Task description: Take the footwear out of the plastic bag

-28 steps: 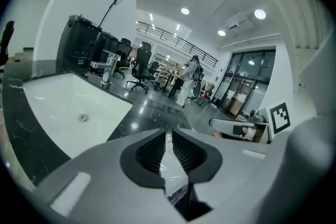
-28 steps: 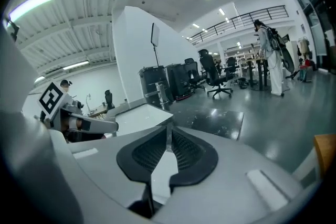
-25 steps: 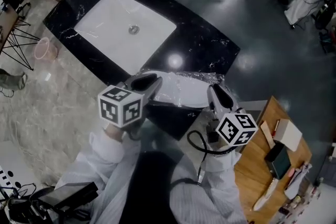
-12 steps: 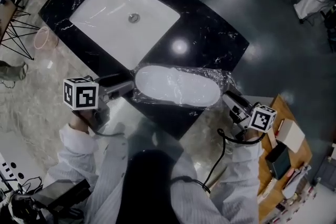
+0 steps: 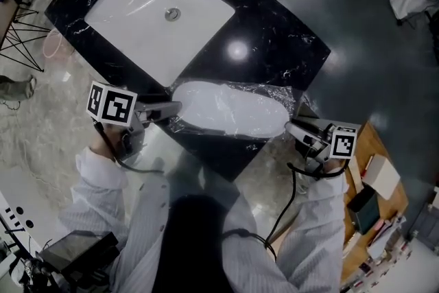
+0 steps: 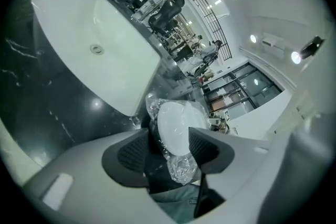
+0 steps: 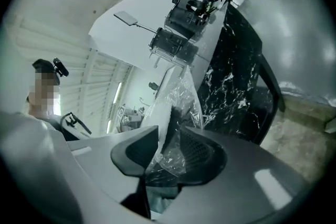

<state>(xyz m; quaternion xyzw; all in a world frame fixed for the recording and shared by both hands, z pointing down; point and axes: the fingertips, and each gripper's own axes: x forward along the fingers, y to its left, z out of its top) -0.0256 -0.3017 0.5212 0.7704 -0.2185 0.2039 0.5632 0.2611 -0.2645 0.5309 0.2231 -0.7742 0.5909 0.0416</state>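
**Black marble counter (image 5: 274, 44): bagged slipper (image 5: 230, 110) not yet freed**

Dark stone with a white sink (image 5: 137, 10) at 11 o'clock carries the white slipper at its near edge, wrapped in a clear plastic bag (image 5: 293, 98). At the slipper's 9 o'clock, the left gripper (image 5: 163, 110) is closing. The bag's end and the slipper's tip lie between its jaws, unpressed. At 3 o'clock, the right gripper (image 5: 296, 127) is also closing, around loose crinkled film it has not yet gripped. Extraction looks barely begun. Next, probably, one gripper pinches film alone while the other draws the slipper out.
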